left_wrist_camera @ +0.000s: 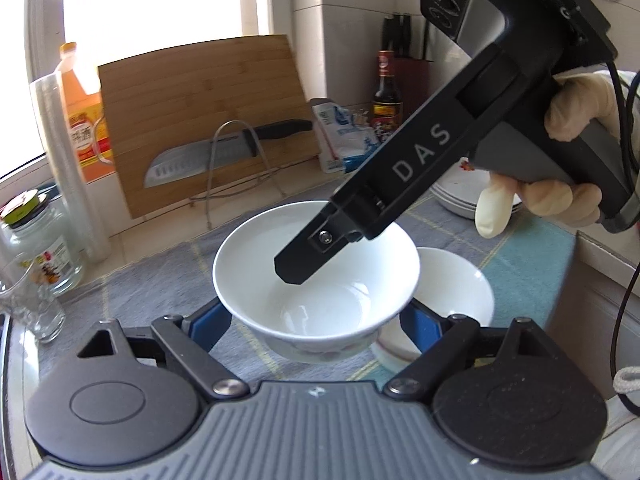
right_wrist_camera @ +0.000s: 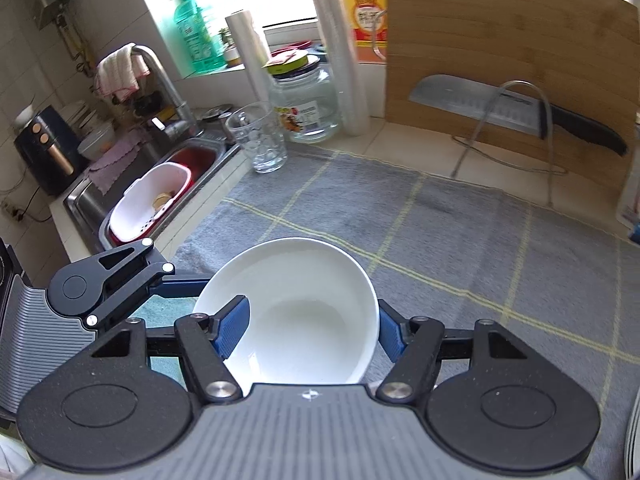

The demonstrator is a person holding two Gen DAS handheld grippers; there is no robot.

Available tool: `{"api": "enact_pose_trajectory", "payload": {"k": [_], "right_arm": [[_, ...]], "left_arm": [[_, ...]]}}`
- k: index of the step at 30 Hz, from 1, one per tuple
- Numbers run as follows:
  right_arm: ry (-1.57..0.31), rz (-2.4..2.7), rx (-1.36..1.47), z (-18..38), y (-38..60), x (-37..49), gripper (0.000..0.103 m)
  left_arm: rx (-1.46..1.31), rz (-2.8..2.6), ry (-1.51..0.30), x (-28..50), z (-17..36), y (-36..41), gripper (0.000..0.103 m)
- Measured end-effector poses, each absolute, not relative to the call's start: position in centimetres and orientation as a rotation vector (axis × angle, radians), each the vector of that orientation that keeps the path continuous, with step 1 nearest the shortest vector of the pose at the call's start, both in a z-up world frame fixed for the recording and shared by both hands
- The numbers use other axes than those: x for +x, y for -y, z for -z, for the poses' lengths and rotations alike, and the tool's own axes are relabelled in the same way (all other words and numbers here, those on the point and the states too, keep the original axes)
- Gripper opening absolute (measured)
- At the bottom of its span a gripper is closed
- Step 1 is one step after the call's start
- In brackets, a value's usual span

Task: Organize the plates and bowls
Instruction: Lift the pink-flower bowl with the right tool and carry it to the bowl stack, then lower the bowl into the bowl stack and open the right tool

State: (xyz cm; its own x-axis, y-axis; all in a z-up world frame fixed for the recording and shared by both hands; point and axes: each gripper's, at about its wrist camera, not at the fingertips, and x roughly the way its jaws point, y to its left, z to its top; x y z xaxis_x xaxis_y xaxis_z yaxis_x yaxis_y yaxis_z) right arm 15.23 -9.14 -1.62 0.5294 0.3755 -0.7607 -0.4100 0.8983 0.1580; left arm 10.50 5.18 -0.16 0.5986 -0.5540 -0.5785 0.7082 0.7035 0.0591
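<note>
L tool straddles a white bowl w/ blue pads wide on either flank, contact unclear, while R tool pinches that bowl's rim, one pad inside, one outside, above the grey mat on the tabletop. Second bowl sits just beside it, so nesting looks abt to happen, not done yet. Plates already stacked behind; I'd say roughly halfway, bowls left to stack.
</note>
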Motion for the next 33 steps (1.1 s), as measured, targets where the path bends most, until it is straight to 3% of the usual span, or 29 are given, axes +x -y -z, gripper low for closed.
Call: {"api": "enact_pose_trajectory", "payload": {"k": [15,33], "right_arm": [[-0.906,-0.293,0.027,2.6,14.7,11.1,0.072],[-0.958,-0.282,0.026,4.5,15.2,11.0,0.072]], "left_arm": [[0.353,0.928,-0.589,9.3,1.7,0.2,0.090],[0.343,0.951,-0.656,9.4,3.1,0.8,0.090]]}}
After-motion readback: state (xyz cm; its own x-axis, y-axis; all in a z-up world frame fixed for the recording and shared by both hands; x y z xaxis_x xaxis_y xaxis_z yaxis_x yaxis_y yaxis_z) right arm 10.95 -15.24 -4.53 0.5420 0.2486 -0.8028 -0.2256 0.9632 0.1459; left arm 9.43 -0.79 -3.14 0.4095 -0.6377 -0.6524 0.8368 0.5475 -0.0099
